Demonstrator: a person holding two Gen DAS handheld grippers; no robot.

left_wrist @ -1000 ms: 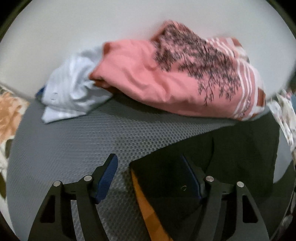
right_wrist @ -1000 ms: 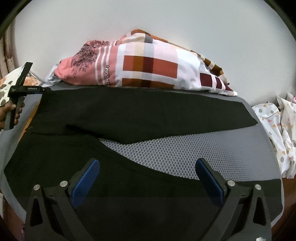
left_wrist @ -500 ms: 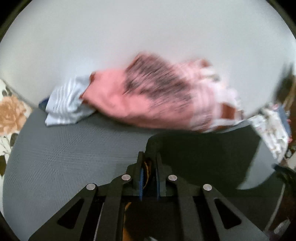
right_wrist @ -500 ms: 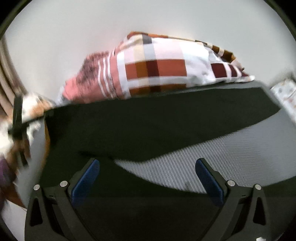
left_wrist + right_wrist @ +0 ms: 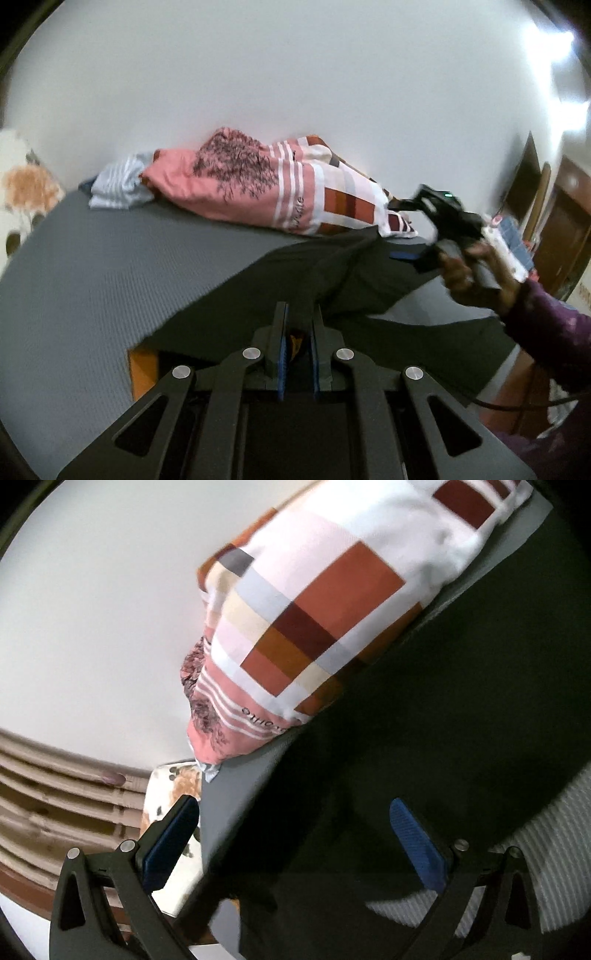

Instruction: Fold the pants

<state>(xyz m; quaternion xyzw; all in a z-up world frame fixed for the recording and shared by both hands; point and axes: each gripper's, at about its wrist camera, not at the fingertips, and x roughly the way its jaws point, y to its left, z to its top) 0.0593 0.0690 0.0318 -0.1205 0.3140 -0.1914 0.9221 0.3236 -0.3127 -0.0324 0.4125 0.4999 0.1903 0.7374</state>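
Left wrist view: the left gripper (image 5: 297, 332) has its fingers pressed together on a raised fold of the dark pants (image 5: 332, 280), which drape over the grey mat (image 5: 110, 266) just in front of the pink patterned pillow (image 5: 258, 184). The cloth runs away from this grip towards the right gripper (image 5: 424, 254), further along the same pillow, so the long axis lies between the two hands.

Right wrist view: the right gripper (image 5: 295, 834) shows its fingers (image 5: 417, 838) spread wide, nothing between them, with pants (image 5: 424, 720) directly below and ahead, hugging the pillow (image 5: 314, 609) edge. The left is the hand already holding; I'd judge the right must close next.
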